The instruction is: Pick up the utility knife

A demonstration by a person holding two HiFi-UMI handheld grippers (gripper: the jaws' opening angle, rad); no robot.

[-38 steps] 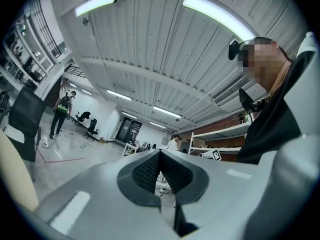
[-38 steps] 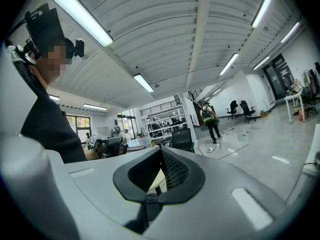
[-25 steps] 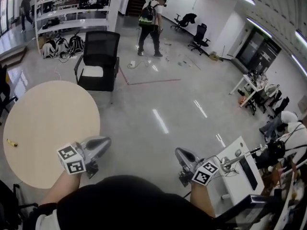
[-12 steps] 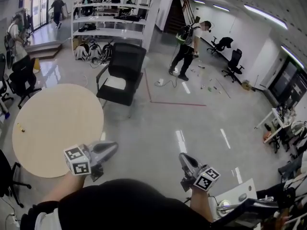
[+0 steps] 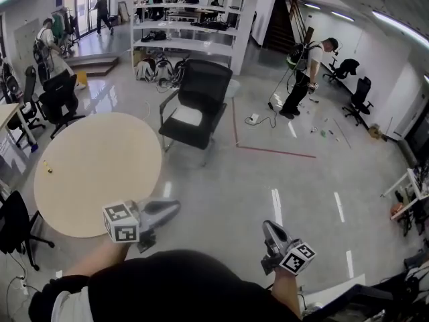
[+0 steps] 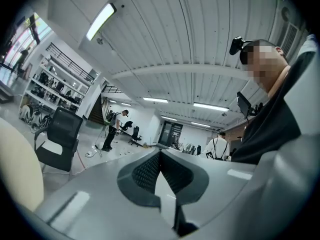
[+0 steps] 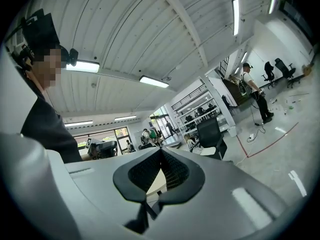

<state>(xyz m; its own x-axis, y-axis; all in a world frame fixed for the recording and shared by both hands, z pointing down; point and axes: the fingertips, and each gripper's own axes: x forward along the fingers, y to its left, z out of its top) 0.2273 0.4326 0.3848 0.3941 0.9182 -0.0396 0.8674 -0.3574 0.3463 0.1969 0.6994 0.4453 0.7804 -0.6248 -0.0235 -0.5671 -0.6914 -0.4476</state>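
- Standing beside a round beige table (image 5: 100, 173), a person holds one gripper in each hand, both low in front of the body.
- The left gripper (image 5: 173, 208) has its jaws together. In the left gripper view the dark pads (image 6: 145, 171) meet at the tips and nothing is between them.
- The right gripper (image 5: 269, 227) is closed and empty in the same way. In the right gripper view its pads (image 7: 142, 171) touch at the tips.
- The utility knife (image 5: 47, 168) shows only as a small yellow thing that lies on the table near its far left edge, well apart from both grippers. It is too small to tell more about it.
- The left gripper is near the right edge of the table, and the right gripper is over the grey floor (image 5: 255, 186), well apart from the table.
- A black chair (image 5: 199, 102) stands just beyond the table, with something white on its seat.
- Farther back, a person with a backpack (image 5: 303, 72) stands on the floor, and white shelves (image 5: 194, 19) stand at the back of the room.
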